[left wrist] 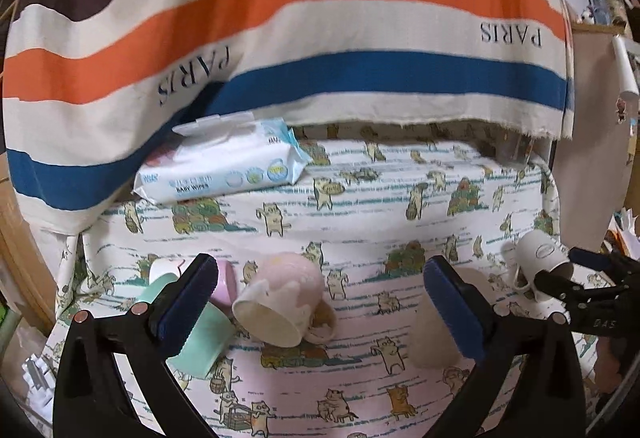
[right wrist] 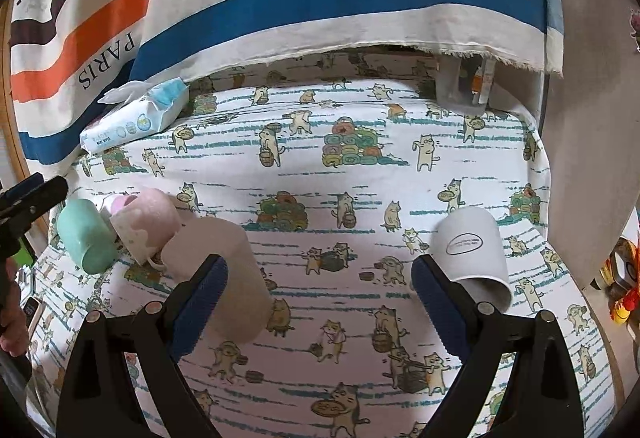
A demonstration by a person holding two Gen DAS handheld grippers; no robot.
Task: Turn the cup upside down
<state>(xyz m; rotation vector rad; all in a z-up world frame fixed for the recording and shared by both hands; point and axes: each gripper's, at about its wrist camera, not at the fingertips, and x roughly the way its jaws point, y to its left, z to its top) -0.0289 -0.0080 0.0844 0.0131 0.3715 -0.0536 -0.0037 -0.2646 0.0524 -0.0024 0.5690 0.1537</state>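
A cat-print cloth covers the counter (right wrist: 360, 173), and a striped "PARIS" fabric (left wrist: 280, 17) hangs behind it. Several cups lie on their sides here, so which one the task means is a judgement: the white cup with an oval logo (right wrist: 472, 254) lies just beside the right gripper (right wrist: 320, 302), its mouth toward the camera, and looks the likeliest target. The right gripper's fingers are spread wide with nothing between them, the cup just outside the right-hand finger. A beige cup (right wrist: 228, 274) lies by its other finger, and further left a pink cup with a cream drip pattern (right wrist: 144, 226) and a mint cup (right wrist: 84, 238) are clustered touching one another. In the left wrist view the left gripper (left wrist: 316, 302) is also spread and empty, with the pink cup lying between its fingers. To do the step well, I would shift the right gripper sideways until the white cup's wall sits between the pads, close gently across the body rather than the rim, lift clear of the cloth, roll the wrist until the mouth faces down, and set it flat. The white cup's handle is barely visible, a small lilac cup (left wrist: 226, 280) is half hidden behind a finger, and a pack of baby wipes (left wrist: 224, 161) lies well apart.
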